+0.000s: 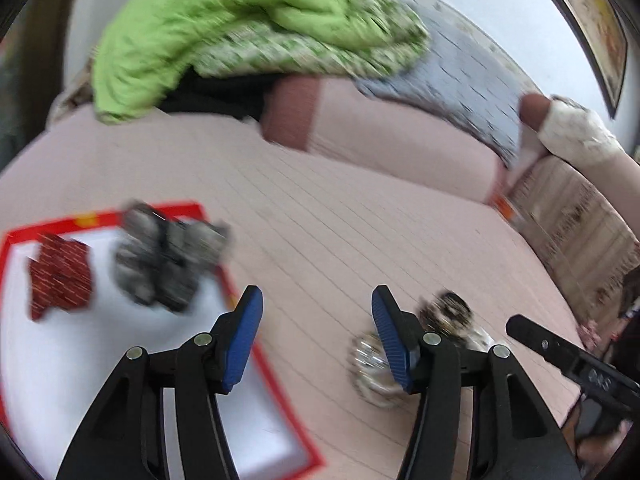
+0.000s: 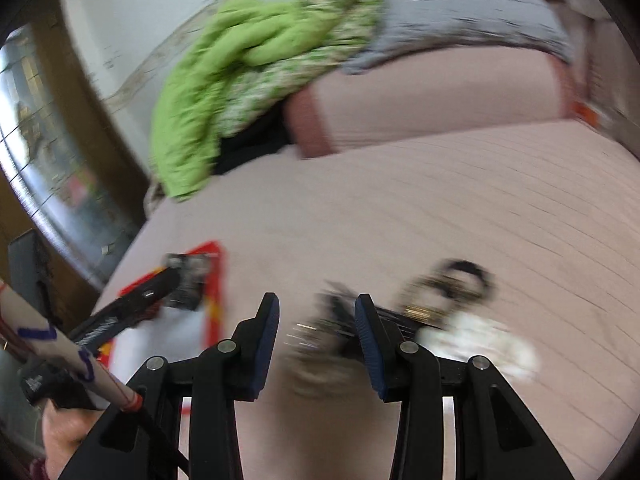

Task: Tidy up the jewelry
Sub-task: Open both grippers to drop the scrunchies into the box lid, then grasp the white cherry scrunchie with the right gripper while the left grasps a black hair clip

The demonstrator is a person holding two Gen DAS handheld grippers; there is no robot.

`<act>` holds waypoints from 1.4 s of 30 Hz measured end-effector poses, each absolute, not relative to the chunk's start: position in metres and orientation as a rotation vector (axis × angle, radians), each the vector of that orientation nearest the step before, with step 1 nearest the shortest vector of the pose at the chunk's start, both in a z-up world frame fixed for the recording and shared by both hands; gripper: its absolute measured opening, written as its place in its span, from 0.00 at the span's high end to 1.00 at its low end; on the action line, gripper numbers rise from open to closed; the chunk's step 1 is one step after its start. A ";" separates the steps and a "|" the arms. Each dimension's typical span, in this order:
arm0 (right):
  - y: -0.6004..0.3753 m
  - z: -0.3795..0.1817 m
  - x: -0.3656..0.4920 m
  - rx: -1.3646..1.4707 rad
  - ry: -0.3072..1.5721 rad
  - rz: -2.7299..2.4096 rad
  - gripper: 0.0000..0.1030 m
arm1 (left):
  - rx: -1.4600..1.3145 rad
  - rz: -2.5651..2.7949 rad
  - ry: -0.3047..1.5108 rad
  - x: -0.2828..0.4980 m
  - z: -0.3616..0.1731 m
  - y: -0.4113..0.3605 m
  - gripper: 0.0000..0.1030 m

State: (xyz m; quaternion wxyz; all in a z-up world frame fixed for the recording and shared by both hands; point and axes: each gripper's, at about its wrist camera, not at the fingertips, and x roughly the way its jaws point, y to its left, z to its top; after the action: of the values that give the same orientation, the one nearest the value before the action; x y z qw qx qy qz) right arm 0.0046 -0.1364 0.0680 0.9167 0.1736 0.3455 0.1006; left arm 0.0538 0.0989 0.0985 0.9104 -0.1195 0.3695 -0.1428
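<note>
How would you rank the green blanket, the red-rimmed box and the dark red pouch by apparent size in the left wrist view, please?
1. Green blanket
2. Red-rimmed box, though it is nearer the camera and cut off by the frame, so its place against the blanket is unsure
3. Dark red pouch, clearly smallest

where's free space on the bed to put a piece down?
Bare pink striped bedsheet between the red-rimmed white tray and the pink pillow. Crowded: the loose jewelry pile by the right claw; tray's far end holds a grey blurred item.
</note>
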 end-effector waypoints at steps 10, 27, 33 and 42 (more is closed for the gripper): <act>-0.219 0.022 0.006 0.532 0.867 0.056 0.45 | -0.343 -0.503 0.840 0.053 0.081 0.024 0.31; -0.246 0.011 0.014 0.640 0.805 -0.015 0.90 | -0.258 -0.434 0.909 0.080 0.040 -0.032 0.52; -0.253 0.019 0.011 0.650 0.774 -0.029 0.90 | -0.167 -0.487 0.885 0.064 0.037 -0.058 0.60; -0.259 0.017 0.007 0.641 0.779 -0.056 0.90 | -0.153 -0.482 0.908 0.063 0.026 -0.068 0.49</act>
State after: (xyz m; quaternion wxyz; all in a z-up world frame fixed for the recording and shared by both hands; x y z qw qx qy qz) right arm 0.0074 -0.2587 0.0171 0.8752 0.3069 0.3731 -0.0268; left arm 0.0627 -0.0678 0.0257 0.8679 -0.0733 0.4339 -0.2303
